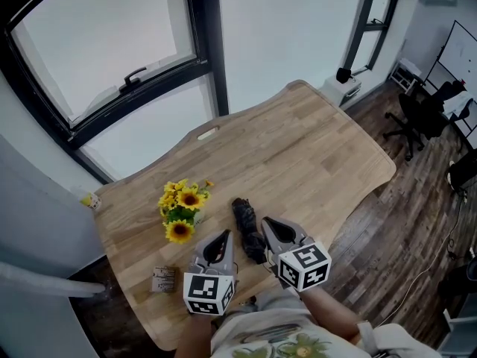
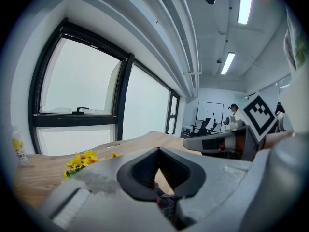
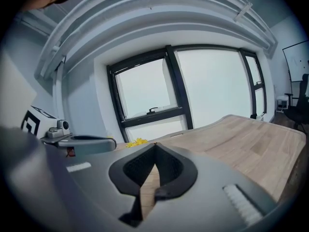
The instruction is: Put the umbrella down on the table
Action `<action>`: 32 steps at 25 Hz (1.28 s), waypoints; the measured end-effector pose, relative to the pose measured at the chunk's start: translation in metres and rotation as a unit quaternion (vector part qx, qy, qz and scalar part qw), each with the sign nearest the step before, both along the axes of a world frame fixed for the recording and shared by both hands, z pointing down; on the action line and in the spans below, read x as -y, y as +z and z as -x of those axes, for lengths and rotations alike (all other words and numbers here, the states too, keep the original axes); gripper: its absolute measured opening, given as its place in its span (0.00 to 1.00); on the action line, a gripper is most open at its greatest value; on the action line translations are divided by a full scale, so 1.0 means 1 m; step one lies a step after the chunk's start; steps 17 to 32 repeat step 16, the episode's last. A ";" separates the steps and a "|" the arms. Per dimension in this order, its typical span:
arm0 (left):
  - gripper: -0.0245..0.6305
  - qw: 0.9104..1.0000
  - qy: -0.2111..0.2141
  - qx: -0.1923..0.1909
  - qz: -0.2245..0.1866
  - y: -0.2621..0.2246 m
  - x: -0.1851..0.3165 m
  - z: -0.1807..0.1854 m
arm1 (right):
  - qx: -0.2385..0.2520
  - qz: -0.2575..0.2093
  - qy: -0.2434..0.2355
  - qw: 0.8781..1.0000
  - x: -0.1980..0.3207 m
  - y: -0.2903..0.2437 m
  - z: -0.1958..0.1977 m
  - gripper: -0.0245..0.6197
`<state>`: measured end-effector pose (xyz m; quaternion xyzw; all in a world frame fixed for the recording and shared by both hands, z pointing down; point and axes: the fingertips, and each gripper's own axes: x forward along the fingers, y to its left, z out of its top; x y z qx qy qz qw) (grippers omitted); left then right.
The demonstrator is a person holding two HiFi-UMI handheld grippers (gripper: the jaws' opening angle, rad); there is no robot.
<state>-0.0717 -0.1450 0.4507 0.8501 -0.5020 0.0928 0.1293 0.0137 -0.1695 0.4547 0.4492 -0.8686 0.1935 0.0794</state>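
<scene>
**Umbrella down, both claws clenched on nothing**

The counter (image 1: 313,148) carries the folded umbrella (image 1: 248,226), which lies flat near the front edge, so the placing looks done. It rests between the left claw (image 1: 221,237) and the right claw (image 1: 267,222), just beside each. Both claws are clenched and empty, probably let go so the umbrella stays put.

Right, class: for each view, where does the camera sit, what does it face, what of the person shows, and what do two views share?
Head view: on the head, steeply down at the table, umbrella, left tongs, right tongs, forearms.
Left gripper view: on the left tongs, facing the window; own jaws together.
Right gripper view: on the right tongs, same way; own jaws together.
Shared: sunflowers, all three.
</scene>
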 end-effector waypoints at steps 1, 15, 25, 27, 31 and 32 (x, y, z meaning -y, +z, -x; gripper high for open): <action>0.04 1.000 0.001 0.000 0.000 0.000 -0.001 -0.001 | 0.003 -0.001 -0.001 1.000 -0.002 -0.001 0.000 0.04; 0.04 1.000 0.010 0.001 0.000 0.001 -0.010 -0.015 | 0.018 -0.003 -0.002 1.000 -0.014 -0.004 -0.012 0.04; 0.04 1.000 0.011 0.002 0.000 0.001 -0.010 -0.017 | 0.018 -0.002 -0.002 1.000 -0.014 -0.003 -0.013 0.04; 0.04 1.000 0.011 0.002 0.000 0.001 -0.010 -0.017 | 0.018 -0.002 -0.002 1.000 -0.014 -0.003 -0.013 0.04; 0.04 1.000 0.011 0.002 0.000 0.001 -0.010 -0.017 | 0.018 -0.002 -0.002 1.000 -0.014 -0.003 -0.013 0.04; 0.04 1.000 0.011 0.002 0.000 0.001 -0.010 -0.017 | 0.018 -0.002 -0.002 1.000 -0.014 -0.003 -0.013 0.04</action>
